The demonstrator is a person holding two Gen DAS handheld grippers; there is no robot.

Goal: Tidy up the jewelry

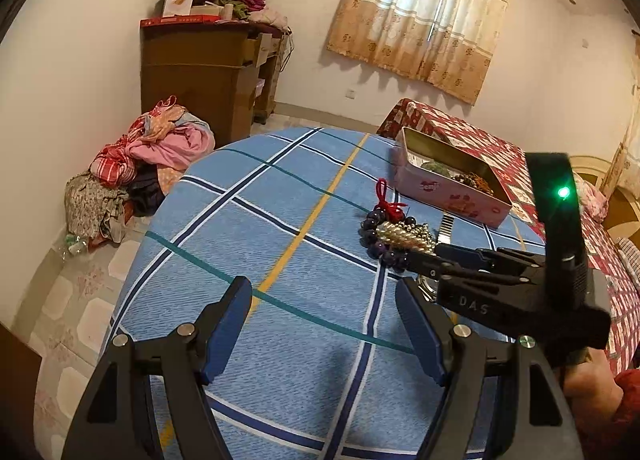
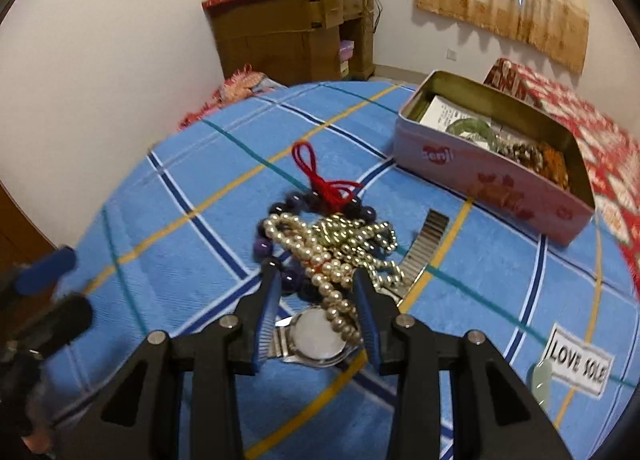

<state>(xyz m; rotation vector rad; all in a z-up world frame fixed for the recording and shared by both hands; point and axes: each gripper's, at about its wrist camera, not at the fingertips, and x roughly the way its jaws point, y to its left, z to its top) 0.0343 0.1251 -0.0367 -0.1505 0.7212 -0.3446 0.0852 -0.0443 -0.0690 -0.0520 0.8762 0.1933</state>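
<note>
Pearls [image 2: 320, 260] betw right gripper [image 2: 316, 280] fingers, unclamped

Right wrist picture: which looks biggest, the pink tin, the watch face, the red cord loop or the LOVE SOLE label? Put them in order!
1. pink tin, by far.
2. watch face.
3. LOVE SOLE label and red cord loop look about alike; the label lies nearer the camera, so I won't rank them.

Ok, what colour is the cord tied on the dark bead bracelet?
Red cord, clearest in the right wrist view.
</note>
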